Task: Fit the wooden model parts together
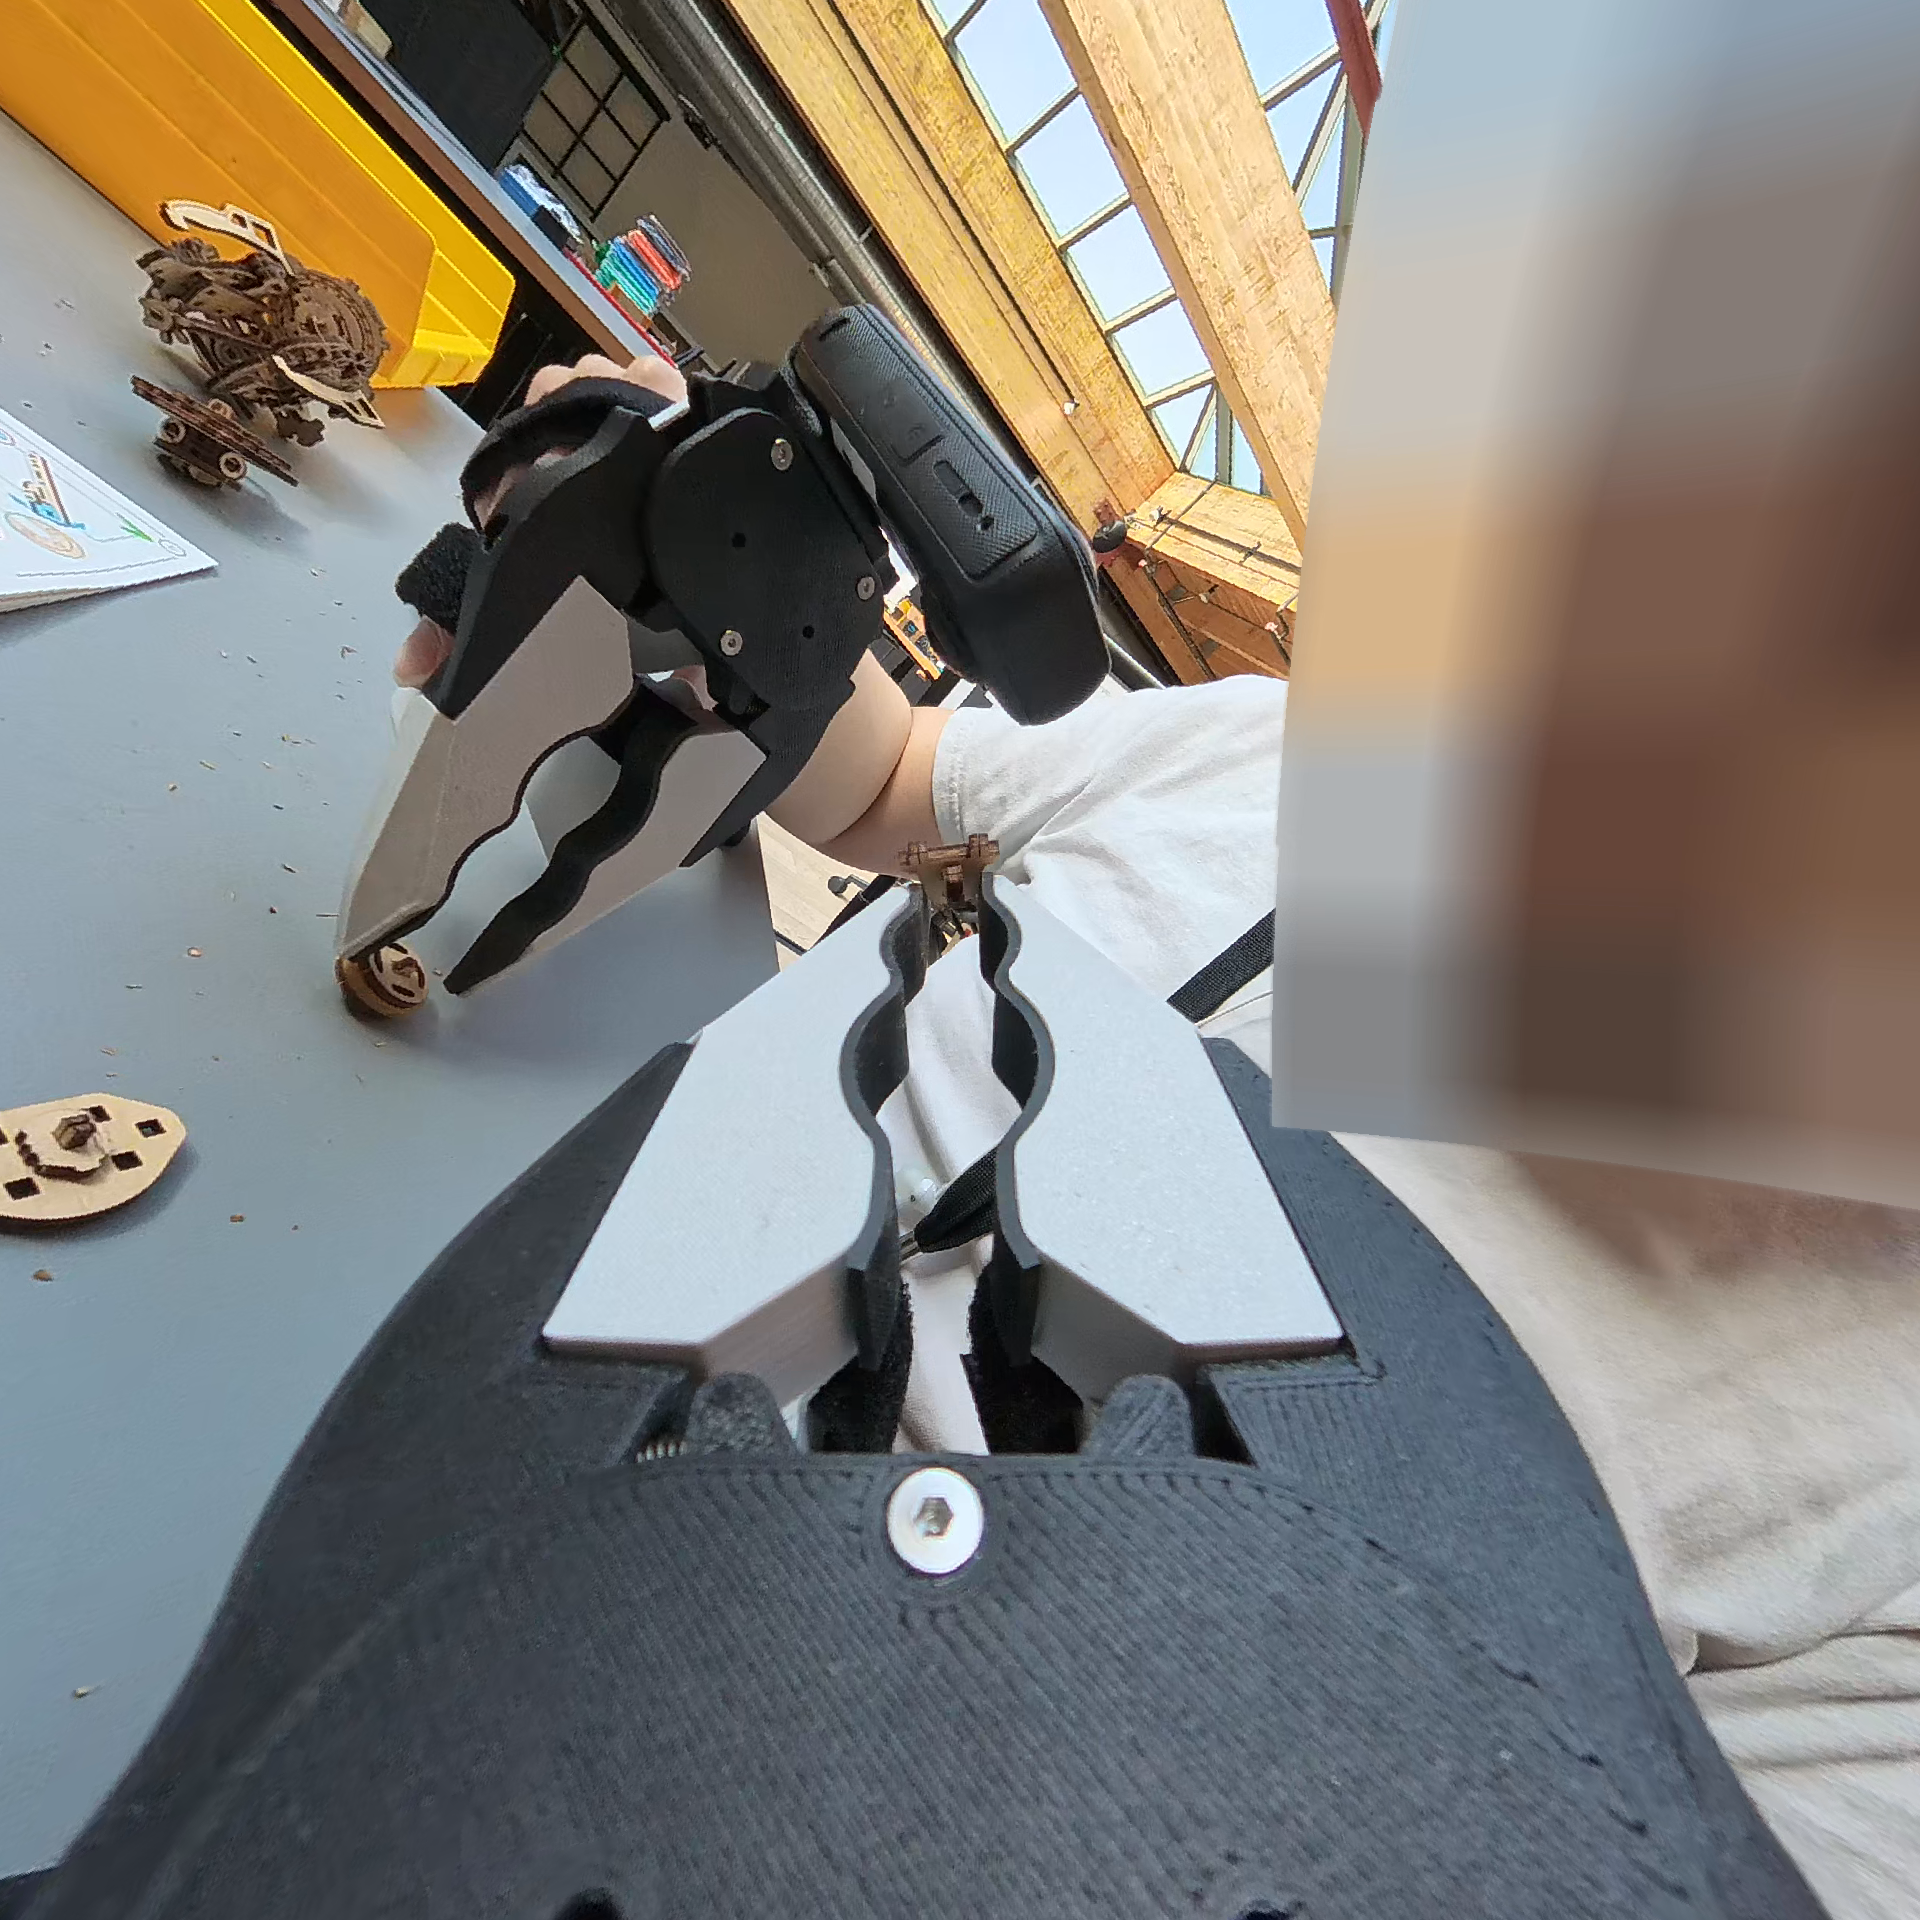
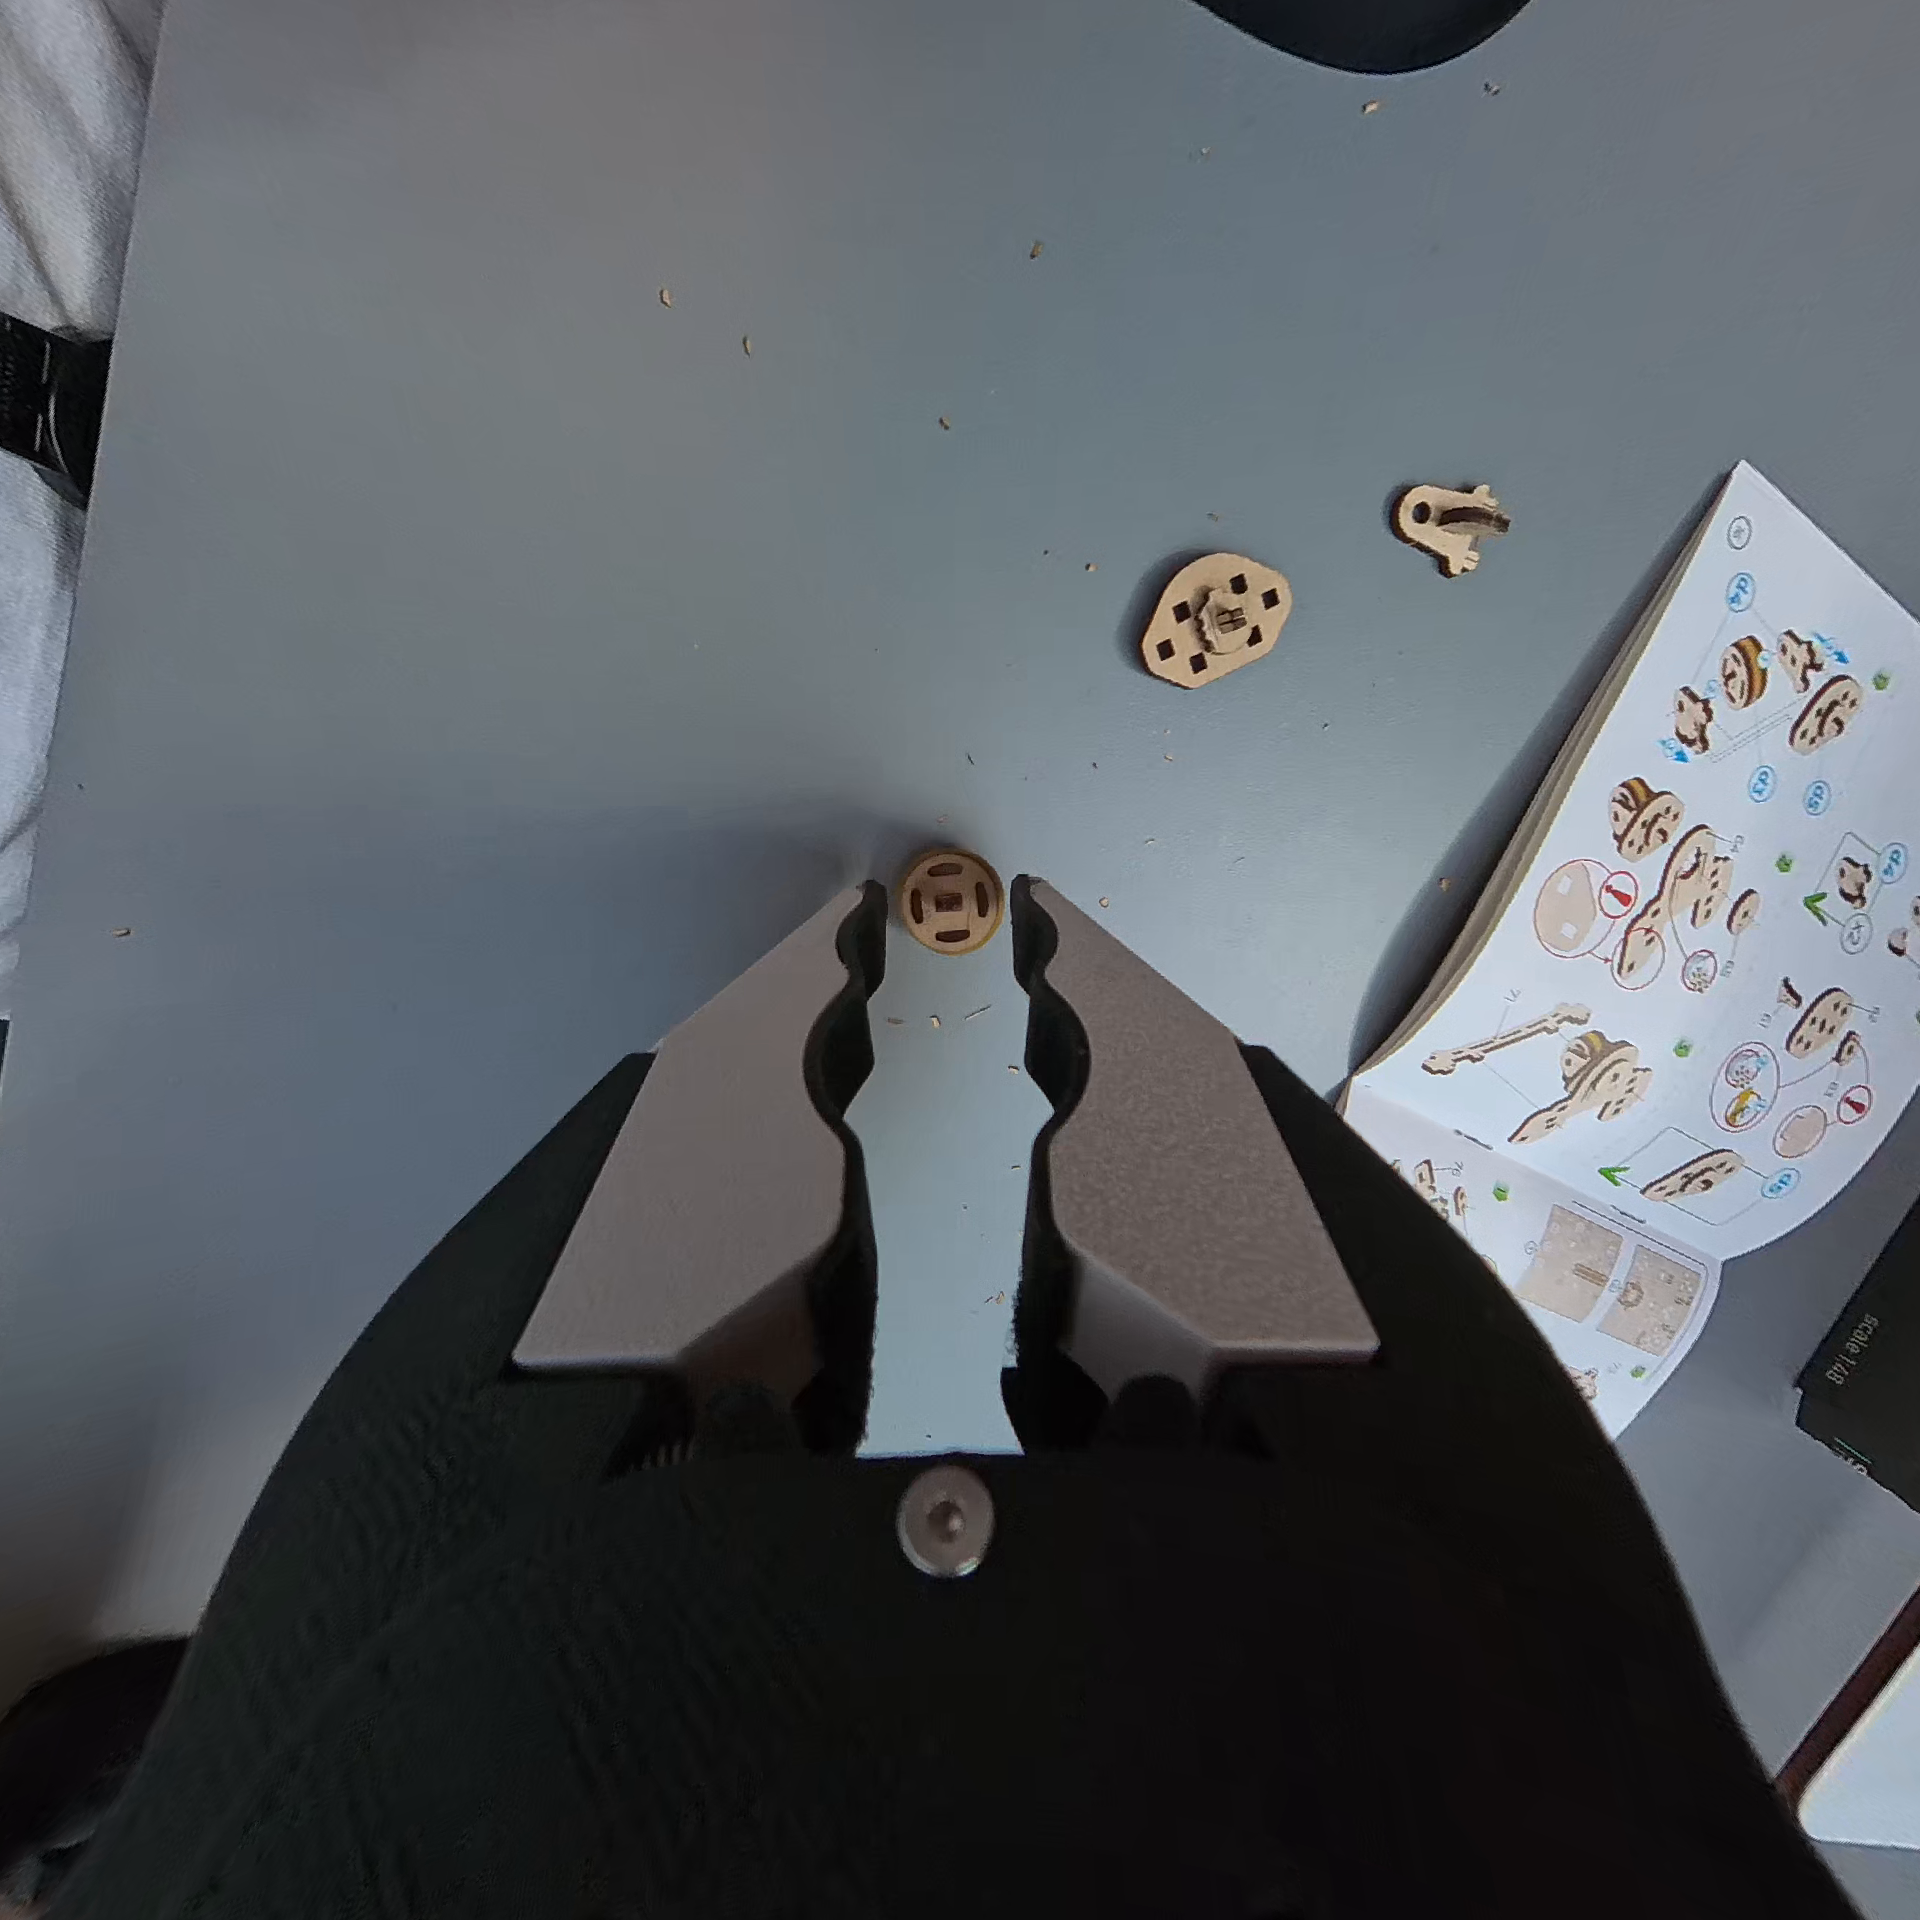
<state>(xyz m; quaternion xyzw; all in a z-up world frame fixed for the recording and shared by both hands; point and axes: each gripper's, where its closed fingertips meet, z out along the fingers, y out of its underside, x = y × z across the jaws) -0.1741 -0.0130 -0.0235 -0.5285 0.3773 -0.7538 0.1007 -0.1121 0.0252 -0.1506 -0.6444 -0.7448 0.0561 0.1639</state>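
- The left gripper (image 1: 948,883), its grey fingers lined with wavy black pads, is raised off the grey tabletop (image 1: 208,790) and pinches a small brown laser-cut wooden piece with a cross-shaped top (image 1: 948,857) between its fingertips, in front of a person's white sleeve (image 1: 1101,790).
- The right gripper (image 2: 948,891), held in a hand wearing a black strap (image 1: 561,416), points down at the table with its fingers spread apart; a small round pale wooden wheel with slotted cut-outs (image 2: 950,900) lies flat on the surface in the gap between the two tips, with slight daylight on either side.
- From the left wrist view, the same wheel (image 1: 382,979) sits under the tip of the gripper's far finger.
- A flat, pale oval wooden plate with square holes and a small toothed hub at its centre (image 2: 1214,621) rests on the table well apart from the wheel; just beyond it lies a small keyhole-shaped wooden piece (image 2: 1449,525).
- An open instruction booklet with coloured assembly diagrams (image 2: 1662,935) lies to the right of the parts.
- Farther back stand a dark, partly built wooden gear model (image 1: 260,322) and a yellow plastic bin (image 1: 312,187); wood crumbs are scattered over the table.
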